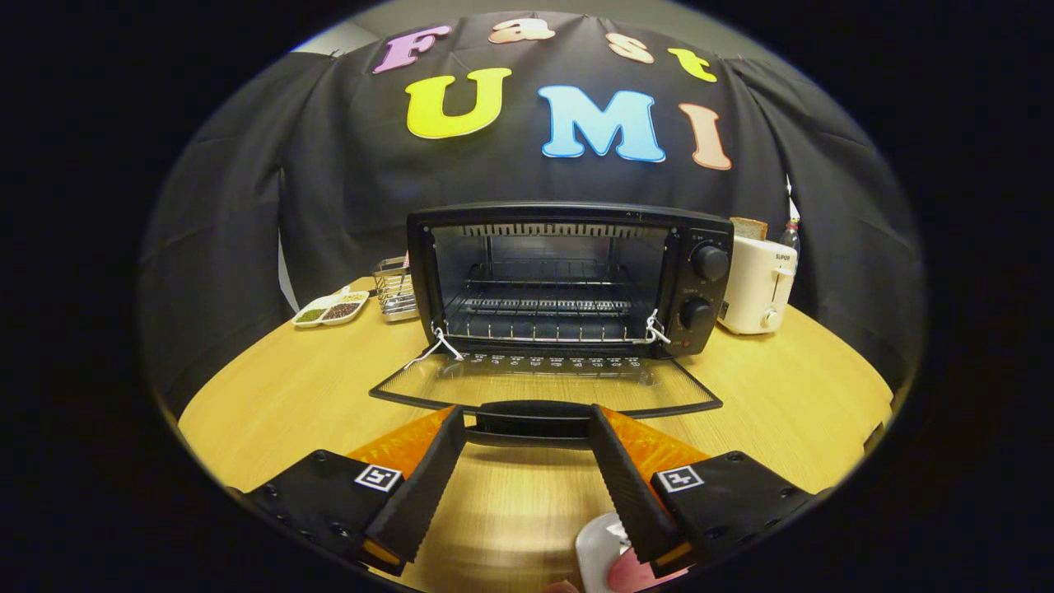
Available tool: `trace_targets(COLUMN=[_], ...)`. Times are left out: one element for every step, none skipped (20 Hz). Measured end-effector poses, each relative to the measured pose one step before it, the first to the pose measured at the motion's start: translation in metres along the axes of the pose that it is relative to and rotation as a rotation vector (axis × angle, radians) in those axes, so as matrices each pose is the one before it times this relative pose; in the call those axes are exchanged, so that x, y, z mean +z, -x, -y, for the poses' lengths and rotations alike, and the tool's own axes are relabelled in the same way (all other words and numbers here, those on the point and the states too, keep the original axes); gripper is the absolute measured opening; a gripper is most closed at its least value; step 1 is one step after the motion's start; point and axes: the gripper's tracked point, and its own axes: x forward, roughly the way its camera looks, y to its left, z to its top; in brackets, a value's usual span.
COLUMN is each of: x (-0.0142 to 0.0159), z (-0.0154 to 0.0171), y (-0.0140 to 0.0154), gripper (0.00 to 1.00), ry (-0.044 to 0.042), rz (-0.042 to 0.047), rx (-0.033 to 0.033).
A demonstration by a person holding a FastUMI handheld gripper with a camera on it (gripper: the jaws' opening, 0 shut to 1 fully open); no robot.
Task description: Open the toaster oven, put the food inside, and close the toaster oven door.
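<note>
The tongs [527, 416] are held low over the tabletop [272, 395], level and facing the toaster oven [568, 280] head-on. Their fingers are spread wide, with the tips reaching either end of the door handle [527, 418]; the handle lies in the gap between them, and whether either tip actually touches it cannot be told. Nothing is clamped.

The oven door [547, 383] is fully dropped, lying flat and nearly level just ahead of the fingertips, hinged at the oven's lower front. The cavity is open, with a wire rack [543, 306] across it. Two knobs [710, 263] sit on the control panel at the oven's right side.

Beneath the right finger, close to the camera, a white plate [594, 548] carries something pink [632, 572]; it is mostly hidden by the finger, so what it is cannot be made out.

To the right of the oven stands a white toaster [757, 284] with a slice of bread [748, 228] poking from its top. To the oven's left are a wire basket [395, 288] and, further left, a divided dish of seeds or spices [331, 309]. The open door lies between the tongs and the cavity.
</note>
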Motion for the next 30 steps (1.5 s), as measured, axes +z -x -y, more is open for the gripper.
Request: trace_targets(x=[0.00643,0.00867,0.00729,0.00644,0.00121,0.00272,0.00222,0.00118,-0.00107,-0.00098,-0.00606,-0.00432,-0.00446,-0.00501,-0.00743,-0.00558,-0.00752,-0.00651,-0.00760,-0.00784,-0.00772,-0.00585,-0.00750,-0.00462,-0.00556,-0.00474,-0.00669,-0.00409,-0.00467,-0.00394], z=[-0.00017,0.00069,0.00146,0.00175,0.00189,0.00345,0.00453,0.00612,0.00661,0.00823,0.00978,0.00983,0.00821,0.00848,0.00883,0.00692,0.00589,0.00933,0.00849,0.00835,0.00508,0.00376,0.00286,0.00362,0.00532,0.00554,0.00367,0.00271,0.00008,0.00086], y=[0.00656,0.00563,0.00584,0.00642,0.00454,0.00643,0.00760,0.00589,0.00701,0.00444,0.00722,0.00548,0.00336,0.00291,0.00274,0.00187,0.00020,0.00003,-0.00124,-0.00172,-0.00094,-0.00158,-0.00262,-0.00209,-0.00210,-0.00225,-0.00229,-0.00199,-0.00216,-0.00179], gripper=[0.96,0.97,0.96,0.96,0.96,0.96,0.96,0.96,0.96,0.96,0.96,0.96,0.96,0.96,0.96,0.96,0.96,0.97,0.97,0.97,0.97,0.97,0.97,0.97,0.97,0.97,0.97,0.97,0.97,0.96], ry=[-0.00432,-0.00079,-0.00293,-0.00995,-0.01202,-0.00573,-0.00230,0.00127,0.00142,0.00421,0.00624,0.00416,0.00037,-0.00295,-0.00349,-0.00547,-0.00387,0.00161,0.00372,0.00110,-0.00128,-0.00156,0.00152,0.00685,0.00957,0.01140,0.00699,-0.00170,-0.00668,-0.00695], rz=[0.00471,0.00363,0.00482,-0.00586,-0.02335,-0.02282,-0.02099,-0.02253,-0.02021,-0.02674,-0.02930,-0.03315,-0.03095,-0.03175,-0.03429,-0.03089,-0.03060,-0.02926,-0.02748,-0.02950,-0.02678,-0.02675,-0.02677,-0.02310,-0.02145,-0.02289,-0.02689,-0.02155,-0.02181,-0.02330], rx=[0.02119,0.02067,0.02372,0.02566,0.03027,0.02077,0.01606,0.01345,0.01135,0.00701,-0.00280,-0.00191,0.00150,-0.00087,-0.00221,0.00312,-0.00047,-0.01412,-0.01440,-0.01821,-0.00941,-0.00696,-0.00297,-0.00584,-0.01284,-0.01141,-0.00848,0.00107,0.00677,0.01050])
